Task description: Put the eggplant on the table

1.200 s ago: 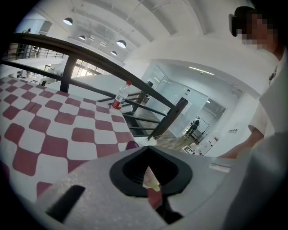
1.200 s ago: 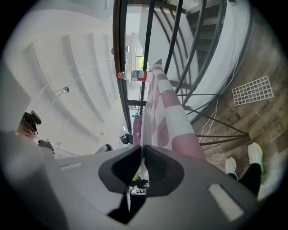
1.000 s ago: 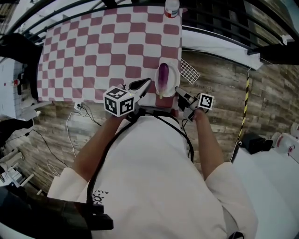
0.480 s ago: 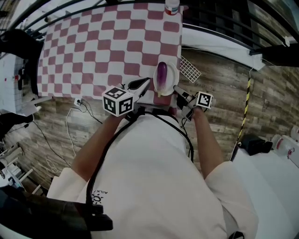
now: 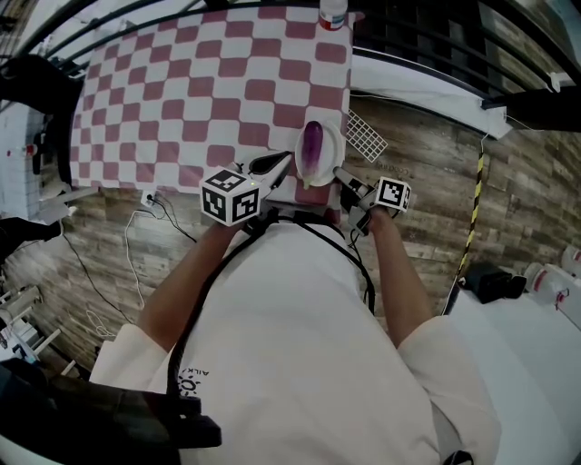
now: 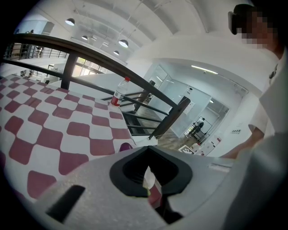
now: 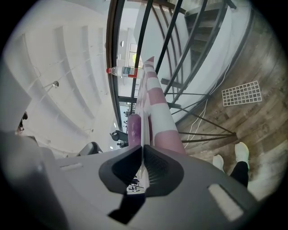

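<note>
Eggplant [image 5: 313, 143] lies on a white plate [image 5: 333, 151]. The right gripper [image 5: 341, 173] pinches the plate's near rim, and its jaws have just been closing on that rim. The left gripper [image 5: 285, 162], jaws drawn together, sits just beside the plate's left rim. The plate is at the near right corner of the checkered table [image 5: 182, 91].

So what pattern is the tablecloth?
Red-and-white checks on the tablecloth; the head view shows it best.

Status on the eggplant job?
Right gripper jaws just closing, clamped on the plate rim. Left gripper shut beside it. Eggplant lies on plate at table corner. Bottle far off, clear.
</note>
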Available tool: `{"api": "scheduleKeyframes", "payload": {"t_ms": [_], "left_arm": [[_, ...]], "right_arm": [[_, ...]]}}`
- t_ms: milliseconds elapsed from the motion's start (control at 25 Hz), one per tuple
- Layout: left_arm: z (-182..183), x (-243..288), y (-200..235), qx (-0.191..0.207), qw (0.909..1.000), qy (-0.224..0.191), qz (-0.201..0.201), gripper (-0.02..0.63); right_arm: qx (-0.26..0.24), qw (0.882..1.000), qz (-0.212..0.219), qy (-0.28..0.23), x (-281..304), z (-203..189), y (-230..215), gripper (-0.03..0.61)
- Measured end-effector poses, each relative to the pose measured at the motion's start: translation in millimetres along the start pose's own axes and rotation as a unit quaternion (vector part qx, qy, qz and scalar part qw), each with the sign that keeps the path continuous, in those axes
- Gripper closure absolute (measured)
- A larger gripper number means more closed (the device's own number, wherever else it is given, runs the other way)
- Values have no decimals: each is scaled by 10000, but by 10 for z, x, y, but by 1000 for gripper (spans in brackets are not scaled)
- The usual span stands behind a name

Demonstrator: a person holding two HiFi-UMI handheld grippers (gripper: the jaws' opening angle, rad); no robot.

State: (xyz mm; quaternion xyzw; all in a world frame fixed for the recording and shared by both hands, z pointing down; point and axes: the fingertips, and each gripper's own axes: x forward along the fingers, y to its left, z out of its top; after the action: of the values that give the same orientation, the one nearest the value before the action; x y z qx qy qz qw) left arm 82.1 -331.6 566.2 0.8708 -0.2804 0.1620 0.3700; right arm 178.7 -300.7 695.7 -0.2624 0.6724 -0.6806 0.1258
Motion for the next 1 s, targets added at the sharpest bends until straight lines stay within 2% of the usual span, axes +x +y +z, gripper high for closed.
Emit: {"api": "scheduleKeyframes", "payload": {"t_ms": [120,360,1000], "left_arm": [[-4,17,-3,-1,10000,12,-17,609],[-19,25,-8,48,10000,69,-32,609],[29,-49,102,55,9999,74,-48,609]], "right_arm": [[77,9995,-312,-4,-15,-8,-80,557],[64,9991,-429,-29,10,-5,-62,557],[-68,9905,-1376,10,142,35,-129,553]]}}
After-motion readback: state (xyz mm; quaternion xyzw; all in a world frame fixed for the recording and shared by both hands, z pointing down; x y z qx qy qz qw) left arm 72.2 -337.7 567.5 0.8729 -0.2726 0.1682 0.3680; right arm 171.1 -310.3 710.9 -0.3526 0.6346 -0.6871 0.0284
